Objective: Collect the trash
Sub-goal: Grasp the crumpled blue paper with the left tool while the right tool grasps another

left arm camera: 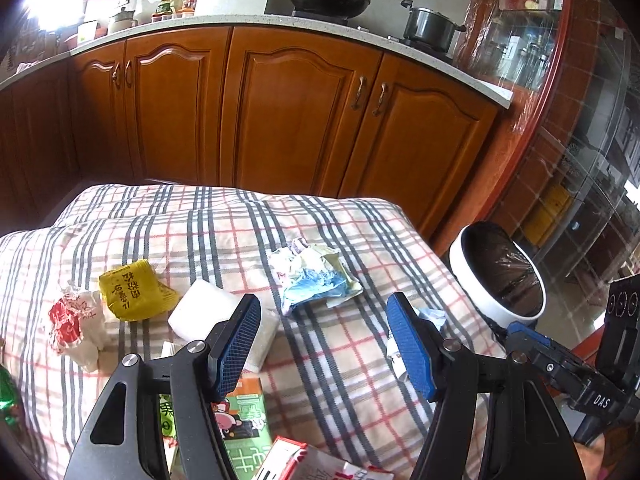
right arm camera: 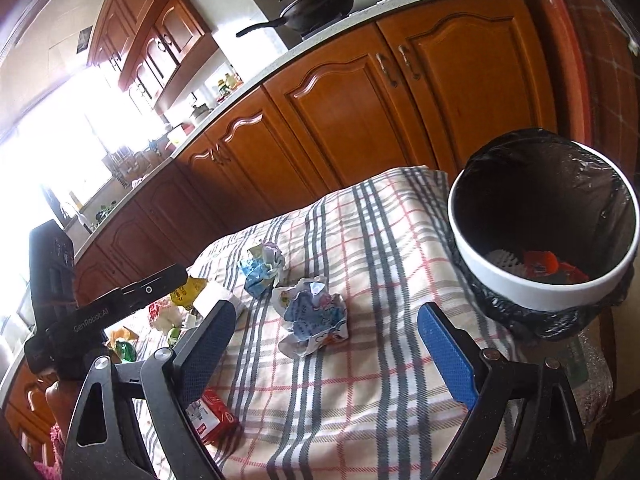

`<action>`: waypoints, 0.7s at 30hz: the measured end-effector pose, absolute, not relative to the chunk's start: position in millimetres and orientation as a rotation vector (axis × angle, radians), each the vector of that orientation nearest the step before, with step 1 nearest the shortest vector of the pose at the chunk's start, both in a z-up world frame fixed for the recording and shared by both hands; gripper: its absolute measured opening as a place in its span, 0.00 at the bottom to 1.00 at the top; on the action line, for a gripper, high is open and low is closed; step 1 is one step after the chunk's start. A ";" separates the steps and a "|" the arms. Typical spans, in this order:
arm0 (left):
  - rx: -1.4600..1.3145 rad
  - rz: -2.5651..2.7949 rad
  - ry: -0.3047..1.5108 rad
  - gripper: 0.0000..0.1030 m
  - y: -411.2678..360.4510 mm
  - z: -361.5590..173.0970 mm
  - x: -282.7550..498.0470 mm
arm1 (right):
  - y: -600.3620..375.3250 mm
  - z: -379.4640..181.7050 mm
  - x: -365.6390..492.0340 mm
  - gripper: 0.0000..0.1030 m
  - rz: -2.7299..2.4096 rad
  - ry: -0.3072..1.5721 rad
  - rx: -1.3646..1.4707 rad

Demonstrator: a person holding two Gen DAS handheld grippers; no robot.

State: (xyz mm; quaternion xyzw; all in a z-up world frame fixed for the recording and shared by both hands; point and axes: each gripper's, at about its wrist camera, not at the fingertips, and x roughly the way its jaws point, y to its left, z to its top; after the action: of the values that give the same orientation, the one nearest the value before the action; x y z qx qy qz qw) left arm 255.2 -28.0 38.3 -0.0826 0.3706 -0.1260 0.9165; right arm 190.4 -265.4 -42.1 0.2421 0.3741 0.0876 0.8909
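Both my jaws stand released with nothing between them. My left gripper (left arm camera: 324, 340) hovers over the middle of the checked cloth (left arm camera: 344, 344) that covers the counter, and my right gripper (right arm camera: 326, 344) hangs nearer the cloth's right edge, beside the bin.

The nearest piece to my right jaws is a crumpled blue-and-white wrapper (right arm camera: 310, 318), lying just ahead, well inside the right edge. I judge that one the sensible pick. To do it well I would come down with the pads on either side of the wad, low enough to catch its bulk but not the cloth, and close gently, since crumpled paper gives and can slip out. A second crumpled wrapper (right arm camera: 262, 270) lies further back towards the far edge.

Over by the left edge sit a yellow packet (left arm camera: 134, 294), a red-and-white paper bag (left arm camera: 74, 326) and a white foam block (left arm camera: 208, 310). At the near edge are a green carton (left arm camera: 244, 424) and a red-and-white box (right arm camera: 212, 420). Those suit my left jaws.

The white bin (right arm camera: 540, 284), lined with a black bag, stands off the cloth's right edge, its mouth open towards me. Inside I see something orange-red and something white at the bottom; otherwise it looks mostly empty.
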 end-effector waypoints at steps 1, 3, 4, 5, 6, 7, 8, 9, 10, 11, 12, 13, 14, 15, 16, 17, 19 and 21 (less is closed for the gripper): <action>-0.170 -0.260 0.767 0.63 -28.2 38.0 258.4 | -262.5 -42.7 192.4 0.90 0.186 0.782 0.496; -0.175 -0.264 0.778 0.63 -27.4 37.9 265.1 | -256.9 -43.9 196.7 0.89 0.194 0.793 0.483; -0.182 -0.265 0.786 0.63 -27.3 37.0 268.9 | -254.8 -44.4 198.7 0.88 0.198 0.798 0.477; -0.188 -0.264 0.794 0.63 -26.8 36.2 272.9 | -252.0 -45.5 201.1 0.87 0.202 0.806 0.470; -0.193 -0.264 0.803 0.63 -26.6 35.5 278.0 | -248.4 -47.5 204.1 0.87 0.207 0.816 0.461; -0.194 -0.264 0.813 0.63 -27.3 34.0 282.4 | -246.2 -47.9 206.5 0.86 0.210 0.823 0.453; -0.194 -0.262 0.825 0.63 -28.2 32.4 288.0 | -241.8 -50.7 210.4 0.84 0.216 0.838 0.436; -0.193 -0.260 0.835 0.63 -29.7 30.9 293.5 | -238.7 -53.2 213.4 0.84 0.218 0.851 0.422; -0.190 -0.258 0.848 0.63 -31.8 29.0 300.0 | -237.2 -55.0 215.8 0.82 0.220 0.862 0.413; -0.189 -0.254 0.859 0.63 -33.4 27.1 305.5 | -234.2 -58.6 219.8 0.80 0.225 0.879 0.403; -0.187 -0.245 0.872 0.63 -34.7 24.9 312.5 | -232.0 -62.6 223.6 0.80 0.233 0.897 0.396; -0.182 -0.237 0.886 0.63 -36.3 22.4 318.5 | -230.8 -66.3 226.9 0.80 0.238 0.912 0.390; -0.176 -0.231 0.902 0.63 -37.8 20.1 325.2 | -229.7 -70.5 230.4 0.78 0.242 0.928 0.384; -0.175 -0.228 0.916 0.63 -39.4 17.8 330.8 | -229.2 -74.6 233.7 0.76 0.246 0.939 0.381; -0.173 -0.228 0.931 0.63 -41.7 15.9 337.2 | -229.8 -79.2 236.7 0.71 0.248 0.954 0.385; -0.171 -0.229 0.945 0.63 -43.4 14.3 342.7 | -231.2 -82.2 239.1 0.64 0.250 0.963 0.392; -0.156 -0.222 0.967 0.62 -48.3 12.5 353.1 | -234.1 -87.6 242.9 0.52 0.250 0.980 0.408; -0.130 -0.214 0.985 0.61 -53.3 10.4 361.5 | -236.6 -90.1 243.8 0.46 0.248 0.986 0.412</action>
State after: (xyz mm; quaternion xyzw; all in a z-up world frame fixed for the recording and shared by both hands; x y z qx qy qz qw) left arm 361.5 -53.3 10.4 -0.0622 0.4718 -0.1025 0.8735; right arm 243.8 -236.6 -90.1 0.1960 0.4685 0.1179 0.8533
